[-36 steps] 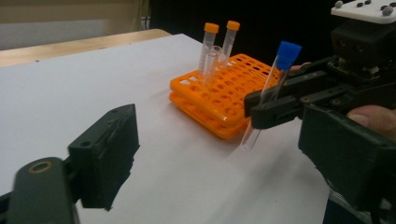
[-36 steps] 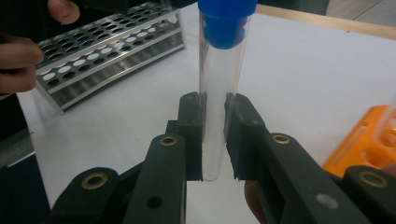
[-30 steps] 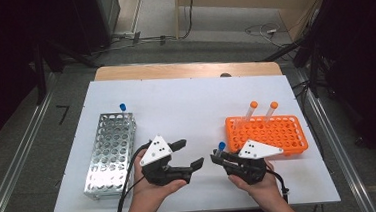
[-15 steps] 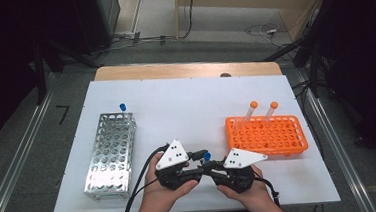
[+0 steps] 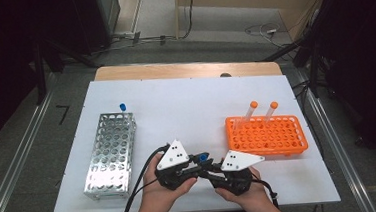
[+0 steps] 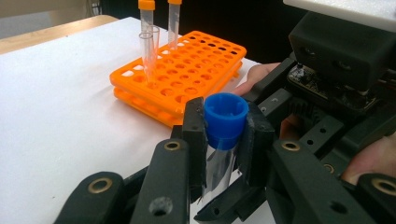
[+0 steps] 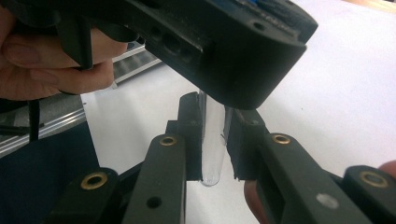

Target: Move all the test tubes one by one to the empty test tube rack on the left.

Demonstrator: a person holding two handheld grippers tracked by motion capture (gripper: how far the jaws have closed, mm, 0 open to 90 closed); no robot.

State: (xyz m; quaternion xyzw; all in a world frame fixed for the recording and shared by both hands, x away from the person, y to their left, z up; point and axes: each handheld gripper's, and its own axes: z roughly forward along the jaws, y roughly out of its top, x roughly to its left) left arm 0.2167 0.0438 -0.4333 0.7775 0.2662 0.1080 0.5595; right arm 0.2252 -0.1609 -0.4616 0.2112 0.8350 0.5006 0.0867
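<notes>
white table (image 5: 185,101) carries a metal rack (image 5: 110,154) at left and an orange rack (image 5: 267,135) at right. between them, near the front edge, the left gripper (image 6: 224,135), its jaws just closed, clamps the blue cap (image 6: 226,112) of a tube (image 7: 213,140). the right gripper (image 7: 214,140) pinches the tube's glass body.

White table (image 5: 175,102), grey floor (image 5: 23,147)

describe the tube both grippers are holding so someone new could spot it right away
Start at the white table and go to its near edge, between the silver rack and the orange rack. There the left gripper and right gripper meet, both shut on one clear tube. Unlike the orange-capped tubes standing in the orange rack, it has a blue cap and is held off the racks.
</notes>
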